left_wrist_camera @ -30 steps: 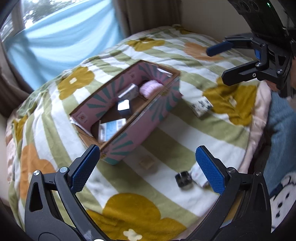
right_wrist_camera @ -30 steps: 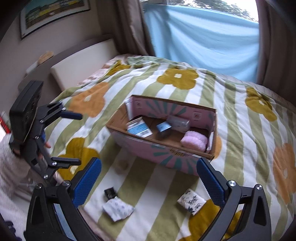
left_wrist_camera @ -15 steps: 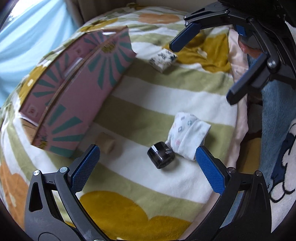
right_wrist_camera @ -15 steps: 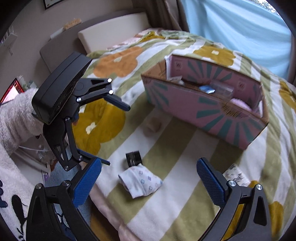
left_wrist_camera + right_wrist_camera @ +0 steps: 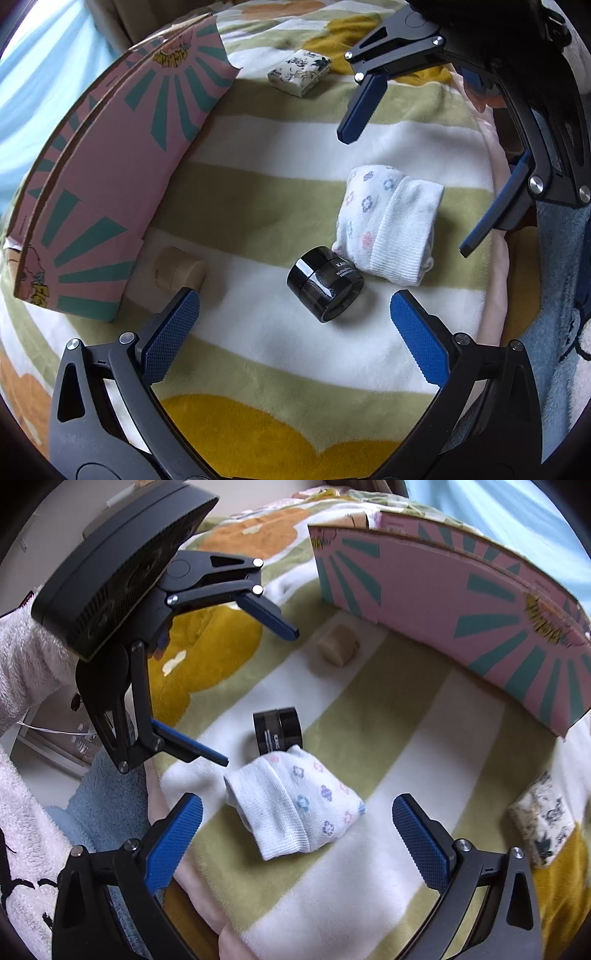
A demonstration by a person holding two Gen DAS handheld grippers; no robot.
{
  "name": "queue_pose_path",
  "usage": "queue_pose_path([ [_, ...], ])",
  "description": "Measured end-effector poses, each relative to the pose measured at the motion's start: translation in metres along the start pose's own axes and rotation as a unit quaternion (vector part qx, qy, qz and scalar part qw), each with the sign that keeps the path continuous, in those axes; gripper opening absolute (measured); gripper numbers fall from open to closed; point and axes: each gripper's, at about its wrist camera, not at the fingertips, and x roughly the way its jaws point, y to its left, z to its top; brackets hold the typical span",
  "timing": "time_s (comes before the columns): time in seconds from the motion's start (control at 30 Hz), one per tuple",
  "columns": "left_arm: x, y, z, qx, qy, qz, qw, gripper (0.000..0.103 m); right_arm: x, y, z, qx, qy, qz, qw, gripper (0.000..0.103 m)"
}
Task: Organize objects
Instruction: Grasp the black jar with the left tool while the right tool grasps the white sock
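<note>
A black jar (image 5: 325,284) lies on its side on the striped blanket, touching a folded white floral sock (image 5: 388,229). My left gripper (image 5: 295,332) is open and empty, just short of the jar. My right gripper (image 5: 295,830) is open and empty, its fingers on either side of the sock (image 5: 295,808), with the jar (image 5: 277,731) beyond it. A beige jar (image 5: 177,269) lies by the pink cardboard box (image 5: 110,177). A small patterned packet (image 5: 299,72) lies further off. Each gripper shows in the other's view: the right gripper (image 5: 406,166), the left gripper (image 5: 258,698).
The box (image 5: 461,616) stands upright on the blanket; its inside is hidden from both views. The patterned packet (image 5: 543,827) lies to the right of the sock. The bed edge and a blue fleece (image 5: 107,805) are at the near side.
Both grippers have dropped and moved in close to the jar and sock. The box's inside, seen a second ago, is out of sight. Both stay open.
</note>
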Motion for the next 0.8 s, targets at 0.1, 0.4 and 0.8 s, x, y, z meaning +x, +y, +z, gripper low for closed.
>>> queue_pose_path([
  [0.1, 0.006, 0.002, -0.001, -0.002, 0.001, -0.006, 1.0, 0.099, 0.006, -0.001, -0.001, 0.0, 0.008, 0.0, 1.0, 0.102],
  [0.4, 0.014, 0.001, -0.005, 0.007, 0.006, -0.029, 0.9995, 0.081, 0.017, -0.005, -0.002, 0.001, 0.025, 0.011, 1.0, 0.081],
  [0.8, 0.007, -0.006, -0.009, 0.02, 0.011, -0.066, 0.9976, 0.042, 0.016, -0.003, -0.001, -0.012, 0.03, 0.004, 0.999, 0.072],
])
